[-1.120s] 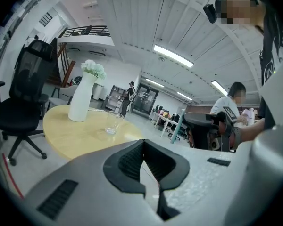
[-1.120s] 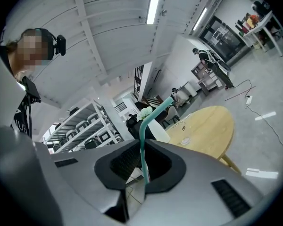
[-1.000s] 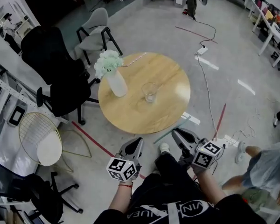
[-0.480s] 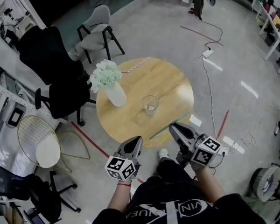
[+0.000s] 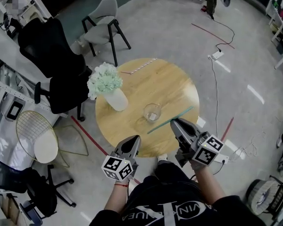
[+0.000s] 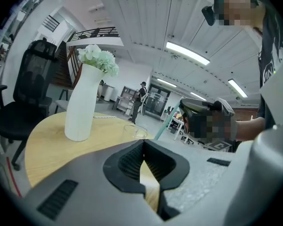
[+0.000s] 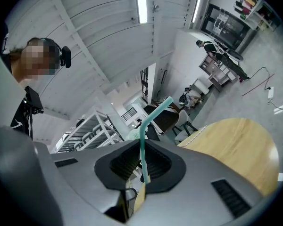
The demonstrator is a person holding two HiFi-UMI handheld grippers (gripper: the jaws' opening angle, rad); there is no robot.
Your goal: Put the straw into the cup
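Straw (image 5: 170, 120), teal and bent near one end, is held clamped between the jaws of the right gripper (image 5: 176, 124). In the right gripper view the straw (image 7: 142, 140) is seen passing between the black pads of the right gripper (image 7: 141, 166), with its bent end pointing away from the camera. In the head view the straw is seen slanting from near left to far right over the near edge of the round wooden table (image 5: 174, 79). It is kept outside the cup (image 5: 152, 112), which is set upright just to the far left of it.

The left gripper (image 5: 133, 141) is held at the near edge of the table, left of the right gripper. Its jaws are brought together at the tips in the left gripper view (image 6: 143, 149), and nothing is gripped between them. The clear cup (image 6: 134, 132) is seen beyond them.

A white vase (image 5: 117, 100) with pale green flowers (image 5: 104, 78) is placed to the left of the cup, apart from it. A thin white strip (image 5: 142, 65) is laid at the far edge of the table. A grey chair (image 5: 101, 13) and a black office chair (image 5: 47, 46) are placed on the far left.
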